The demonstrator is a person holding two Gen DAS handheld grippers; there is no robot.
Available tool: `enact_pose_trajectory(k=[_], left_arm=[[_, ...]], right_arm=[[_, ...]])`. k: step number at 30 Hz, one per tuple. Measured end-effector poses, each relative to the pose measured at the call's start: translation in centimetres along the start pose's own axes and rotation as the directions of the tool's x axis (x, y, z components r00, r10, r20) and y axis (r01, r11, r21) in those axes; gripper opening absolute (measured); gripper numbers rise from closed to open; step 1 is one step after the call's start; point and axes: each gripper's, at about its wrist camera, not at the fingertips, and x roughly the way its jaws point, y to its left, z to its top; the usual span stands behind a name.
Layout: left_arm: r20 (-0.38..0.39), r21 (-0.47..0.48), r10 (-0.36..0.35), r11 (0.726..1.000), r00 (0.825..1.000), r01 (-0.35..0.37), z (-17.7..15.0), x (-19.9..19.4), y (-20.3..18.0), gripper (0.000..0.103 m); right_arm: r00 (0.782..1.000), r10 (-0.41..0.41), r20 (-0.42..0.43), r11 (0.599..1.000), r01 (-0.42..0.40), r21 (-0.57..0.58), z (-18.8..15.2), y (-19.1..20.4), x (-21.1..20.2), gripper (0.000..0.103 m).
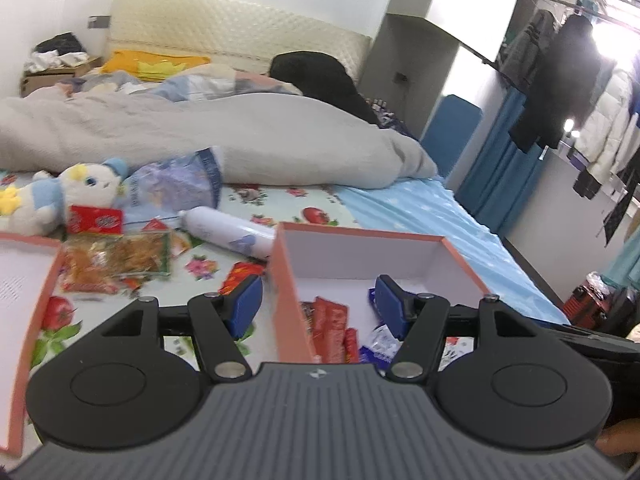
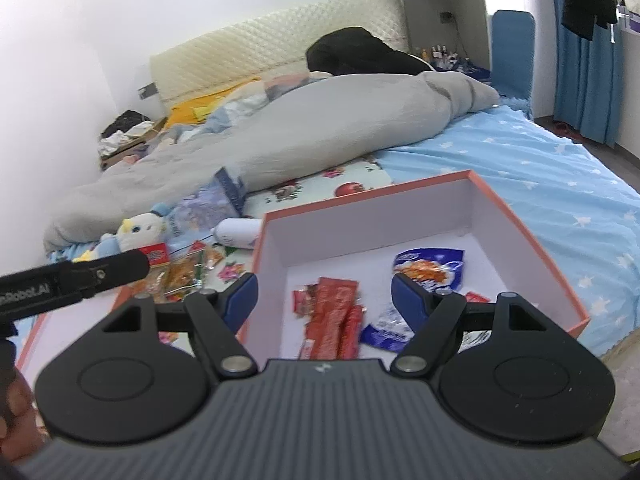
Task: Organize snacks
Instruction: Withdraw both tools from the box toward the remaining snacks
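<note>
An orange box with a white inside (image 1: 286, 280) (image 2: 476, 204) stands on the bed. It holds red snack packets (image 1: 330, 326) (image 2: 334, 312) and blue-white packets (image 2: 430, 266) (image 1: 378, 348). My left gripper (image 1: 316, 304) is open and empty, straddling the box's left wall. My right gripper (image 2: 324, 298) is open and empty above the box's near side, over the red packets. Loose snacks lie left of the box: a clear bag of orange snacks (image 1: 116, 258) (image 2: 186, 270) and a red packet (image 1: 94, 220).
The box lid (image 1: 28, 292) lies at the left. A white bottle (image 1: 230, 232), a plush toy (image 1: 60, 196), a bluish bag (image 1: 172, 184) and a grey duvet (image 1: 224, 136) are on the bed. The left gripper's body (image 2: 68, 280) shows in the right wrist view.
</note>
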Motion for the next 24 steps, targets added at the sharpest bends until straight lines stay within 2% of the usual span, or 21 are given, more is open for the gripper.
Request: enact_pose_trajectory(k=[9, 24], left_arm=[[-0.018, -0.015, 0.080, 0.997, 0.997, -0.080, -2.2, -1.6, 5.4, 0.067], [-0.093, -0.006, 0.101, 0.995, 0.990, -0.102, -4.3, -3.1, 11.8, 0.068]], right_arm=[[0.999, 0.040, -0.010, 0.998, -0.040, -0.051, -2.8, 4.4, 0.2, 0.075], [0.998, 0.057, -0.026, 0.995, -0.059, -0.082, -6.3, 10.4, 0.7, 0.075]])
